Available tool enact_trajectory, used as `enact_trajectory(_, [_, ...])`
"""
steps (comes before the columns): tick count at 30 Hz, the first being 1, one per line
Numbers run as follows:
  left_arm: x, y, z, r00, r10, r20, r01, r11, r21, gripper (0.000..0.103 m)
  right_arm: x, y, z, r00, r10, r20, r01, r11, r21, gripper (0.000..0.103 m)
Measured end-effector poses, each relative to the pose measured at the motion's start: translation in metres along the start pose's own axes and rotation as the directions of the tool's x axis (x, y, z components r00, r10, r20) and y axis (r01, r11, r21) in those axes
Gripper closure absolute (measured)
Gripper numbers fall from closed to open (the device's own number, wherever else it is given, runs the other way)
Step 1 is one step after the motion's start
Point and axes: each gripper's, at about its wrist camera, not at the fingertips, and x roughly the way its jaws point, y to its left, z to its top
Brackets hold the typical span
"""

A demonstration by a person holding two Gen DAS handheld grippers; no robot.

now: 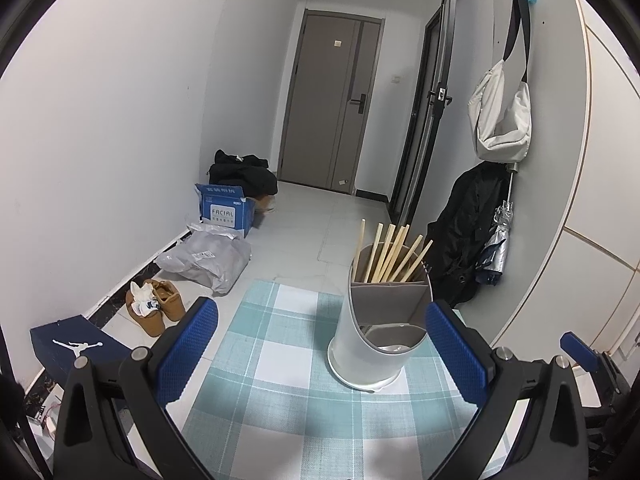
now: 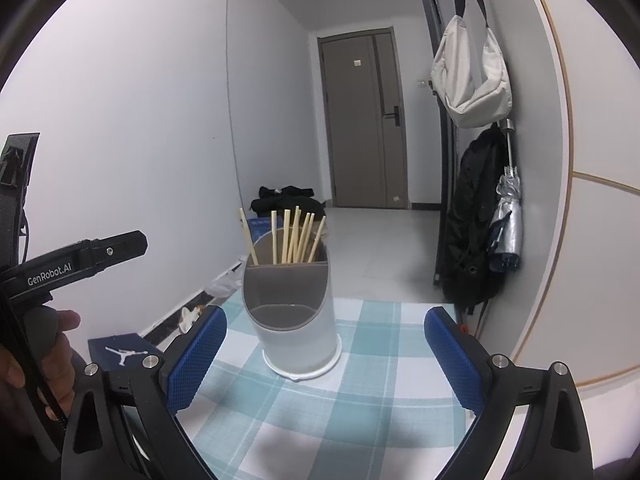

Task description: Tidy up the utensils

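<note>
A white cylindrical utensil holder [image 1: 360, 344] with grey inner dividers stands upright on a teal-and-white checked cloth [image 1: 280, 360]. Several wooden chopsticks [image 1: 390, 252] stand in its back compartment; the front compartments look empty. My left gripper [image 1: 320, 352] is open and empty, its blue pads [image 1: 188, 352] apart, with the holder just ahead between them, toward the right pad. In the right wrist view the holder [image 2: 298, 328] and chopsticks [image 2: 292, 238] stand ahead of my right gripper [image 2: 324, 360], which is open and empty.
The checked cloth [image 2: 360, 380] covers a small table against a white cabinet wall [image 2: 580, 240]. On the floor left lie shoes [image 1: 154, 304], a plastic bag [image 1: 208, 258], a blue box [image 1: 226, 210]. A bag [image 1: 500, 120], jacket and umbrella [image 1: 496, 248] hang right. The left gripper's body [image 2: 72, 264] shows at left.
</note>
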Motion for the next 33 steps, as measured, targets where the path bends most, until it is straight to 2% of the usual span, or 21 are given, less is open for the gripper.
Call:
enact_trajectory(16, [0.0029, 0.0012, 0.0003, 1.000, 0.007, -0.021, -0.007, 1.000, -0.007, 0.001, 0.0032, 0.0015, -0.0020, 1.000, -0.012, -0.015, 0.012, 1.000, -0.013, 0.002])
enact_trajectory(33, [-0.0005, 0.0011, -0.0001, 0.999, 0.036, -0.001, -0.036, 0.999, 0.005, 0.001, 0.0009, 0.0005, -0.0036, 1.000, -0.016, -0.017, 0.015, 1.000, -0.011, 0.002])
